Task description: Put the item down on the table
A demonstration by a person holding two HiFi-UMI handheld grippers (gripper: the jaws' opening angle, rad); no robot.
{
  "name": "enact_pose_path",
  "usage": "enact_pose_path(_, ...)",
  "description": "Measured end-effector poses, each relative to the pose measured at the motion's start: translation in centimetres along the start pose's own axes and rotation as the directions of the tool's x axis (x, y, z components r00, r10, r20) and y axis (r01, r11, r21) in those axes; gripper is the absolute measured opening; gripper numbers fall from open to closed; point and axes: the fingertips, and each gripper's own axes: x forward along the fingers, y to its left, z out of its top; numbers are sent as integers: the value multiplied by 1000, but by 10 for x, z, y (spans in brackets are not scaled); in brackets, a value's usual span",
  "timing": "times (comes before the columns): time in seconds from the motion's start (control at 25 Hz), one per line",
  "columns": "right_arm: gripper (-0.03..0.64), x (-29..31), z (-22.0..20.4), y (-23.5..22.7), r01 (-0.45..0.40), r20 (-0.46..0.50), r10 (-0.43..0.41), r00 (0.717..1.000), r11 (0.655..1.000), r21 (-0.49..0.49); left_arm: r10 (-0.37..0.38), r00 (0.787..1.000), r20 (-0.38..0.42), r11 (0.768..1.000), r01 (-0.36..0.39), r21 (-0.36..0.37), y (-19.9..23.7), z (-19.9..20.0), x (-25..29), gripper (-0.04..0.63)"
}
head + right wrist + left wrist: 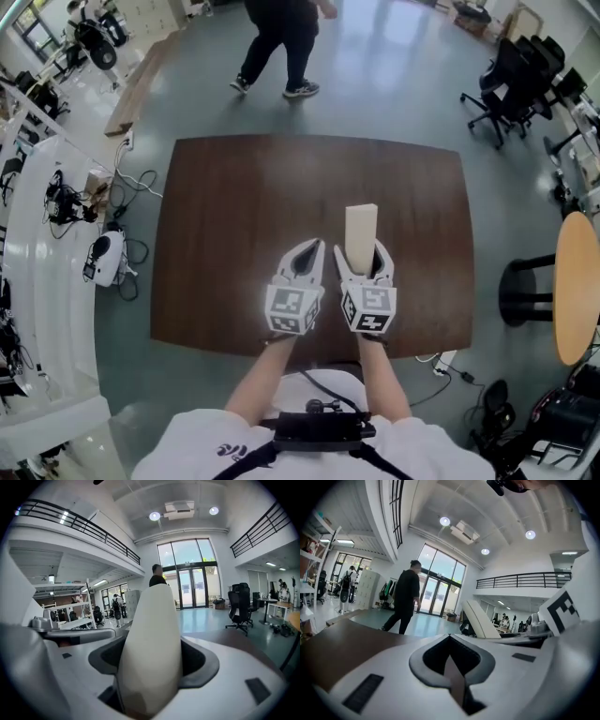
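Observation:
My right gripper (362,264) is shut on a cream, flat, elongated item (361,231), which sticks out from the jaws toward the far side of the dark brown table (244,206). In the right gripper view the item (152,639) fills the middle, wedged between the grey pads. Close beside it on the left, my left gripper (304,257) hovers over the table with its jaws together and nothing in them; its own view shows the closed jaws (450,641), with the cream item (480,619) off to the right.
A person in dark clothes (281,42) walks across the floor beyond the table's far edge. Black office chairs (516,80) stand at the far right. A round wooden table (578,286) and a black stool (525,291) are at the right, a white bench (42,253) with cables at the left.

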Motion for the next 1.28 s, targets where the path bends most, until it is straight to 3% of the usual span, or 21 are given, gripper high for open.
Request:
enact_pose_path(0.36, 337, 100, -72, -49, 6, -143, 2, 990, 999, 51, 57, 991, -123, 997, -63, -46, 46, -70, 70, 12)
enact_pose_path(0.72, 337, 194, -128, -80, 8, -259, 13, 966, 997, 79, 108, 974, -201, 989, -126, -81, 96, -117, 121, 11)
enact_pose_path(1.0, 337, 247, -194, -101, 64, -396, -12, 918, 991, 119, 131, 953, -273, 980, -165, -109, 127, -160, 151, 12)
enact_pose_path(1.28, 337, 259, -229, -119, 145, -492, -74, 868, 983, 110, 117, 940, -320, 981, -161, -112, 126, -184, 158, 12)
